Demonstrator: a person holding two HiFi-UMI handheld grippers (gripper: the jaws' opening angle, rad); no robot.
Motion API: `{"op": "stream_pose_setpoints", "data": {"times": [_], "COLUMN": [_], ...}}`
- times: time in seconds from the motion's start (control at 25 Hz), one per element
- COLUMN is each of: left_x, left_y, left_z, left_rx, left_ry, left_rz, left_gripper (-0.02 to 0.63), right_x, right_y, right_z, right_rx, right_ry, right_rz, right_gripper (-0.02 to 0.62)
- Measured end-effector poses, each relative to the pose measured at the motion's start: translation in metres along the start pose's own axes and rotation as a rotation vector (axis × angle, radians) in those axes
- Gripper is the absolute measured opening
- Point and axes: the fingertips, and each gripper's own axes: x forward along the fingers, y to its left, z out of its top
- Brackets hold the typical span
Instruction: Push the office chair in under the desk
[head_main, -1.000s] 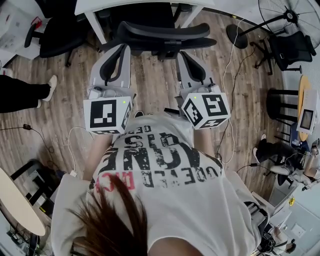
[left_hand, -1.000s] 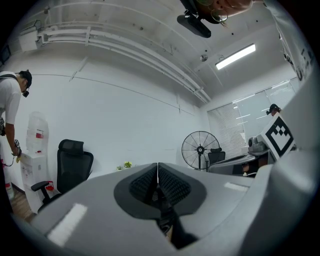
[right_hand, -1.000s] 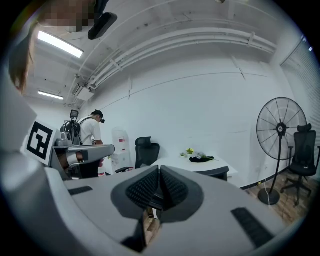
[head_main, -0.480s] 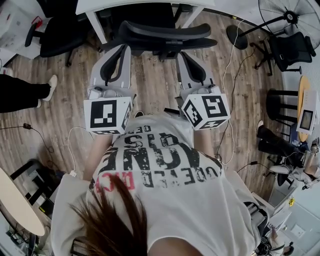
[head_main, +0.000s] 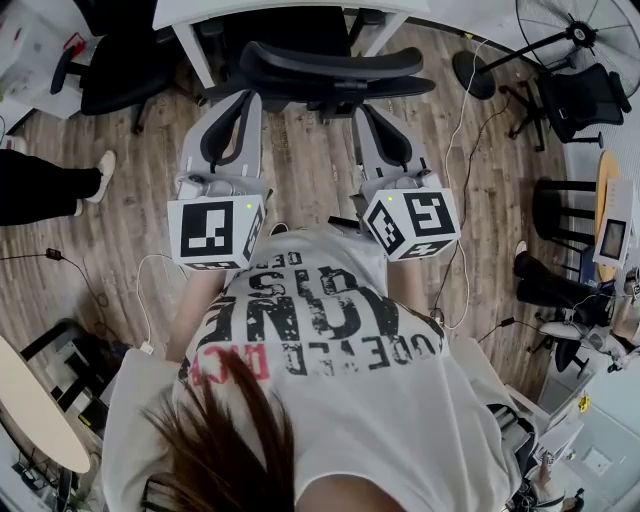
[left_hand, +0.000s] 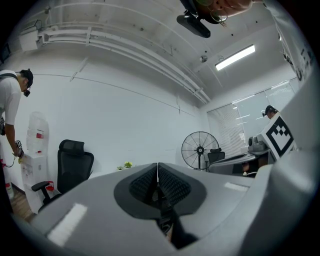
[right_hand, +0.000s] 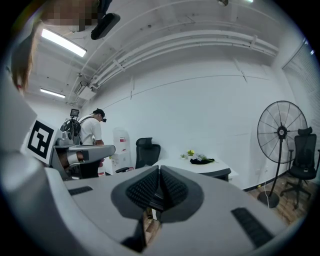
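Observation:
The black office chair (head_main: 330, 68) stands at the top of the head view, its back toward me and its seat partly under the white desk (head_main: 250, 12). My left gripper (head_main: 243, 98) points at the left side of the chair's back with its jaws shut and nothing between them. My right gripper (head_main: 366, 110) points at the right side, also shut and empty. Both tips sit right at the chair's back; whether they touch it I cannot tell. In the left gripper view the left gripper (left_hand: 158, 176) shows its ribbed pads pressed together. The right gripper (right_hand: 159, 181) shows the same in its own view.
A second black chair (head_main: 118, 70) stands at the upper left, and a person's leg (head_main: 45, 187) at the left edge. A standing fan (head_main: 572, 32) and another chair (head_main: 582, 98) are at the upper right. Cables (head_main: 462, 150) trail over the wooden floor. A round tabletop (head_main: 30, 405) is at the lower left.
Grippers and chair stand as before. Only a person's feet at the right edge of the head view have shifted a little.

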Motion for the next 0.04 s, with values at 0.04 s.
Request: {"op": "stream_pose_setpoints", "data": {"times": [0.04], "left_x": [-0.0011], "left_y": [0.0005], "left_z": [-0.0006], "left_rx": [0.000], "left_ry": [0.000], "left_rz": [0.000], "left_gripper": [0.012], "right_x": [-0.0002], "right_y": [0.0009], "right_z": [-0.0008], "right_rx": [0.000], "right_ry": [0.000], "right_rz": [-0.001], "right_gripper": [0.021]}}
